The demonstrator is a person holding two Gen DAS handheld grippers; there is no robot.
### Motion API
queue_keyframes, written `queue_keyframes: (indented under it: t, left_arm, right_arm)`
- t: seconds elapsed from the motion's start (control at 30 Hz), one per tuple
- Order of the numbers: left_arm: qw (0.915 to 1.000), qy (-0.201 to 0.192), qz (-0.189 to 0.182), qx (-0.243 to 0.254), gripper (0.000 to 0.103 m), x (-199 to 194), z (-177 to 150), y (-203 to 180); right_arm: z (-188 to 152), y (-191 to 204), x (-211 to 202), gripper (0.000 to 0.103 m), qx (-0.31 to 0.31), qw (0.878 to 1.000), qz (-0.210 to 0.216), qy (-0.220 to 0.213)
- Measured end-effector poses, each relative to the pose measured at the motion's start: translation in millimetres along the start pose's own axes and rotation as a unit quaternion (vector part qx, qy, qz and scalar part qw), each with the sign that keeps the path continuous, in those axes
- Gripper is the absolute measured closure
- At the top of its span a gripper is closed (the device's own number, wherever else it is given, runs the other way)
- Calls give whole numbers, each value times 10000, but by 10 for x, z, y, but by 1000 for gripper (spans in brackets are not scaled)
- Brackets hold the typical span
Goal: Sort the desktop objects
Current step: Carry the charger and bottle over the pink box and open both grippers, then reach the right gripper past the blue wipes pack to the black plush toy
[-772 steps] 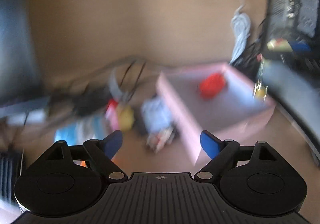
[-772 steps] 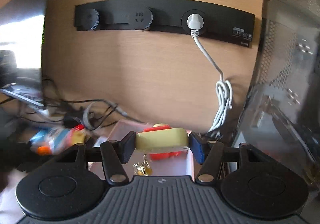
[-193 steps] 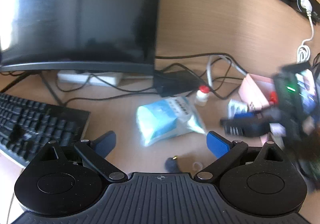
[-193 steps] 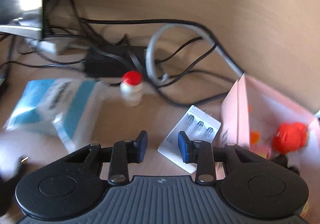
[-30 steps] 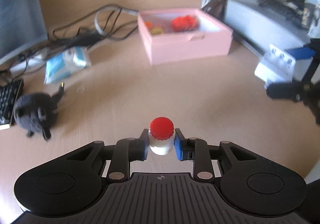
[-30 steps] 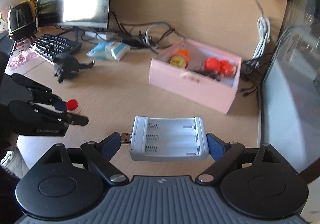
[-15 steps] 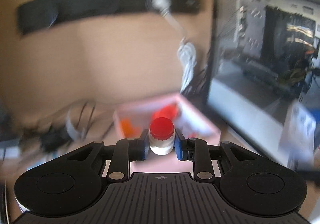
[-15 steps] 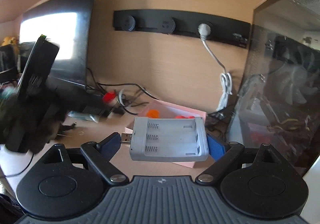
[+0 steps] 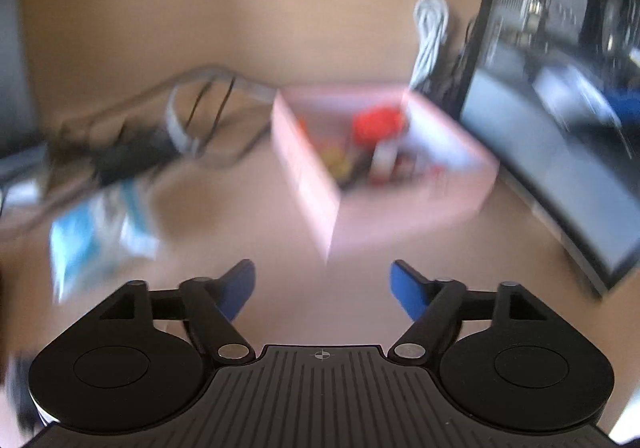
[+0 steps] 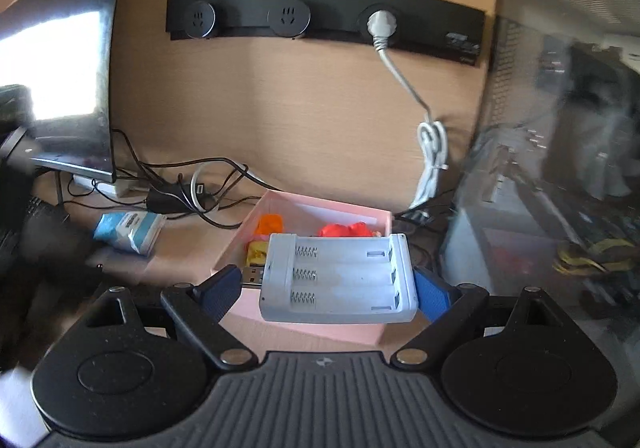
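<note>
Presently, step in hand: placing the battery charger [image 10: 336, 278] into the pink box [image 10: 316, 208].
Right gripper [image 10: 328, 288]: clamped on the charger, one finger on its USB-plug end, the other on the far short end.
Charger position: held in the air in front of and above the box's near wall; not yet inside.
Charger long axis: runs left to right across the right wrist view, level, square to the fingers.
Charger pointing: USB plug to the left; open battery bays with springs face up toward the camera.
Box contents: a red toy [image 10: 346, 229], an orange item [image 10: 270, 224] and a yellow item [image 10: 256, 250] lie within; what else is there cannot be made out.
Advice: carry forward over the near wall, keep the charger level, lower toward the barer right part, then part the fingers.
Risk: the plug end may catch the left wall if the charger drifts left.
Left gripper [image 9: 322, 284]: fingers spread wide, holding nothing, aimed at the box's near corner [image 9: 328, 244].
Left view quality: heavily blurred; a small bottle possibly stands in the box, unconfirmed.
</note>
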State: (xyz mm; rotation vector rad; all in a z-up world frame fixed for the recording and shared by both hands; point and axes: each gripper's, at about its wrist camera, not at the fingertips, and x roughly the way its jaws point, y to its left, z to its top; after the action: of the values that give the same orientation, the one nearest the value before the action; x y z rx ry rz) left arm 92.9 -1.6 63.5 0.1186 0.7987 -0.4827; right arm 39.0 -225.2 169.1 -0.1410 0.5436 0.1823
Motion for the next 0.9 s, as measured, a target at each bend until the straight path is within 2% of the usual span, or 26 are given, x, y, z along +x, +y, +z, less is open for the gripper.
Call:
queue_keyframes:
  t: [0.1, 0.17, 0.2, 0.27, 0.33, 0.43, 0.53, 0.63, 0.8, 0.9]
  left_arm:
    - [9998, 183, 112, -55, 9, -125, -285, 119]
    - [9996, 175, 190, -149, 8, -235, -401, 239]
    - [9993, 172, 254, -224, 7, -270, -425, 295]
    - [9983, 144, 413, -376, 7, -348, -479, 420]
    - [9968, 51, 646, -474, 6, -446, -562, 548]
    - [9929, -45, 993, -659, 6, -570, -689, 710]
    - [9892, -64, 1161, -889, 6, -626, -732, 805]
    - [9872, -137, 1292, -930, 6, -671, -747, 851]
    - [9781, -277, 1772, -1057, 5, -758, -813, 970]
    - [9653, -227, 2238, -1330, 5, -809, -871, 1118]
  right_arm:
    - [189, 21, 336, 12, 202, 9997, 103, 53]
    - [330, 58, 566, 12, 255, 9996, 90, -45]
    - [398, 113, 691, 12, 200, 9996, -32, -201]
    - [482, 196, 936, 4, 109, 9987, -299, -408]
    - [517, 312, 1199, 2, 130, 9989, -379, -231]
    - [360, 591, 1364, 2, 186, 9998, 56, 0]
    - [73, 998, 1409, 2, -228, 9982, 488, 253]
    - [-138, 1345, 1378, 2, -644, 9913, 1064, 427]
    - [-124, 1719, 1467, 2, -1065, 9807, 1579, 443]
    - [14, 1947, 1665, 2, -1145, 9749, 1855, 442]
